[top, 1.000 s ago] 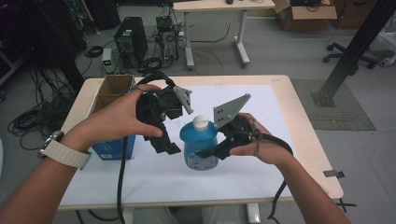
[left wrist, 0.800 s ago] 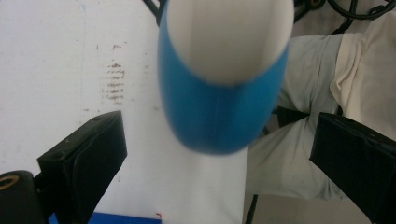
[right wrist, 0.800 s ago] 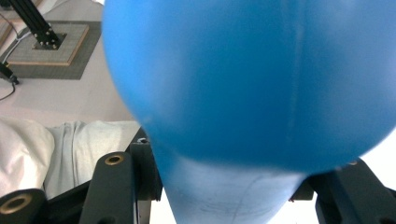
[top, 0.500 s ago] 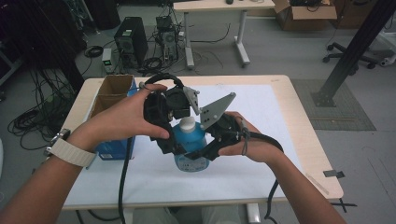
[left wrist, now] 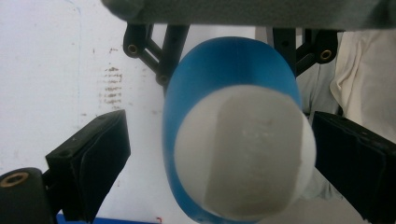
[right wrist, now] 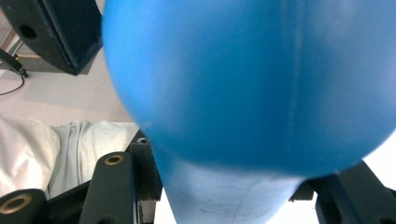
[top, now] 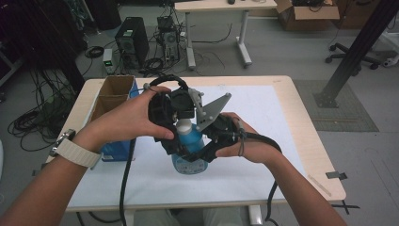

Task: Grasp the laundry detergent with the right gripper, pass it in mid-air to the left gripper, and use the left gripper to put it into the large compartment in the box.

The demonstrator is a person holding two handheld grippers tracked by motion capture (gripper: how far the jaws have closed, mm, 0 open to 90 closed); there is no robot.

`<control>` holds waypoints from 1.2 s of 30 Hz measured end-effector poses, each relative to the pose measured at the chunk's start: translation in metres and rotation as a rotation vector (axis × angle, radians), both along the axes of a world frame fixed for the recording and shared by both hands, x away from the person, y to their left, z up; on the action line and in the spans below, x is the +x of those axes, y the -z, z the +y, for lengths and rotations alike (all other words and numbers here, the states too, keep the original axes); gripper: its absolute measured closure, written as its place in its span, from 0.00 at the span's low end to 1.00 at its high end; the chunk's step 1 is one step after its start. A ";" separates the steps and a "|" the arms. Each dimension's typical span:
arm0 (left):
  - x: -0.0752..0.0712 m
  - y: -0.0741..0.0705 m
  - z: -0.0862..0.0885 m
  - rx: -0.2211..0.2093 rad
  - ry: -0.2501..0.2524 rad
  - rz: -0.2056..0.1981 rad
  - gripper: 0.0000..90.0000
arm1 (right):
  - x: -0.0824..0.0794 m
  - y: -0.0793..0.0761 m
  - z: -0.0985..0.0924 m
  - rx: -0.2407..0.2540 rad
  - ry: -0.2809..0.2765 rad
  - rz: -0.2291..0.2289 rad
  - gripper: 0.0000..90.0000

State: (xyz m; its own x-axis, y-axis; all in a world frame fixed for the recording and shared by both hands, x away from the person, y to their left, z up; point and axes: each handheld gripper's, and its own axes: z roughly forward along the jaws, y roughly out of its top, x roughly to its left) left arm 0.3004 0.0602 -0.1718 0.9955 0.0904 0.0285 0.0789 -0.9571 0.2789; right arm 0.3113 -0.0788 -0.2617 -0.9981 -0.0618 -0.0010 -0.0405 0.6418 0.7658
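Near the bottom centre of the high view, the blue bottle (top: 189, 149) stands on the counter (top: 263, 155), pinched low on its body by the right gripper (top: 200, 154). Just above it, the left gripper (top: 175, 136) straddles the white cap (left wrist: 243, 151); its fingers (left wrist: 100, 156) are spread, have just been closing, and do not yet press the cap. Judging by this, steadying is done; gripping and removing the cap remain. Farther up left, the cardboard box (top: 113, 94) looks empty.
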 end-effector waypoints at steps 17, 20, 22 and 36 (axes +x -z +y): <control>0.002 0.003 -0.001 0.003 0.016 0.003 0.14 | 0.002 0.002 -0.001 0.000 -0.001 0.006 0.49; 0.002 0.003 -0.002 0.005 0.020 0.005 0.15 | 0.002 0.001 -0.001 0.000 -0.002 0.006 0.49; 0.002 0.003 -0.002 0.002 0.018 0.006 0.16 | 0.002 0.002 -0.001 -0.003 -0.002 0.005 0.49; 0.002 0.004 -0.002 0.005 0.027 0.012 0.23 | 0.002 0.003 0.000 -0.003 -0.002 0.008 0.49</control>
State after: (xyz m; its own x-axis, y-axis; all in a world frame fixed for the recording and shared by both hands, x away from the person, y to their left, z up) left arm 0.3020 0.0583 -0.1762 0.9978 0.0634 0.0171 0.0564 -0.9602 0.2737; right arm 0.3137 -0.0793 -0.2648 -0.9979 -0.0636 0.0077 -0.0352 0.6443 0.7640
